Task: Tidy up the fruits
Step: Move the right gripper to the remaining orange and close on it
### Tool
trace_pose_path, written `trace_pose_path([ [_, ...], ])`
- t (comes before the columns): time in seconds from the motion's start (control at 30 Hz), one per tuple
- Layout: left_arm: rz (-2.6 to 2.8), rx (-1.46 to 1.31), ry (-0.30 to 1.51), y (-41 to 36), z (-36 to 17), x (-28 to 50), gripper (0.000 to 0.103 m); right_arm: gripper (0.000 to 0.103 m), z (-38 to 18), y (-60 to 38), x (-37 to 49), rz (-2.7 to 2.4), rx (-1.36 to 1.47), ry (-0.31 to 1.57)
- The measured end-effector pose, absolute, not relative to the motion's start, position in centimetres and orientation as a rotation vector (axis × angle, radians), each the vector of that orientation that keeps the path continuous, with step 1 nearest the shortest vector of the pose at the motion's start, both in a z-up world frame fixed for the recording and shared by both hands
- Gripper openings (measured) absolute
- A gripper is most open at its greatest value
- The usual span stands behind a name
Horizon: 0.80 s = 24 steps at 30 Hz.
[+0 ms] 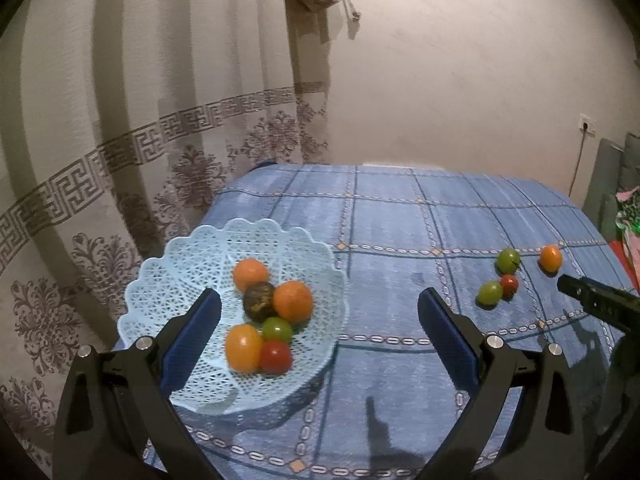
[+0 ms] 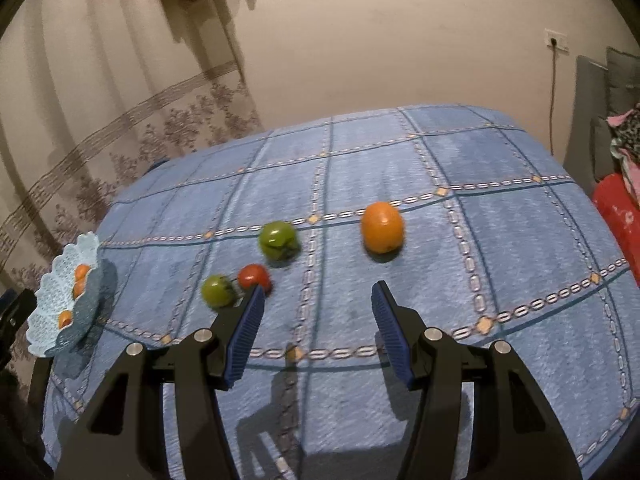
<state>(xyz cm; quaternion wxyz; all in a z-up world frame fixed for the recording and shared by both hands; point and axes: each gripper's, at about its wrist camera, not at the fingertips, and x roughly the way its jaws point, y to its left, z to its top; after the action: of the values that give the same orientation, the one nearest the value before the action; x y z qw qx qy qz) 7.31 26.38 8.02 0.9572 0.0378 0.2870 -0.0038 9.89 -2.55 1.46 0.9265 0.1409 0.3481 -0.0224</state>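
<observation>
Four loose fruits lay on the blue checked cloth (image 2: 400,152): an orange one (image 2: 382,227) at twelve o'clock of the right gripper (image 2: 318,294), with two green and one red at ten. Both tongs gaped wide, empty; the left gripper (image 1: 320,300) hung by the basket (image 1: 168,280) at its nine o'clock, six fruits inside. The next move likely called for closing on the orange fruit. No writing was legible.

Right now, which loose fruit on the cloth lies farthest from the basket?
The orange fruit, alone beyond the two green ones and the red one, farthest from the basket.
</observation>
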Motion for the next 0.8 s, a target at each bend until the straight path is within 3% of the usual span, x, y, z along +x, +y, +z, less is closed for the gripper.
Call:
trace_pose_path([
  [0.8,-0.12,0.126,0.61,21.1,6.1,9.3,0.1,0.056,-0.2,-6.5,17.7,-0.139,0.265,0.763],
])
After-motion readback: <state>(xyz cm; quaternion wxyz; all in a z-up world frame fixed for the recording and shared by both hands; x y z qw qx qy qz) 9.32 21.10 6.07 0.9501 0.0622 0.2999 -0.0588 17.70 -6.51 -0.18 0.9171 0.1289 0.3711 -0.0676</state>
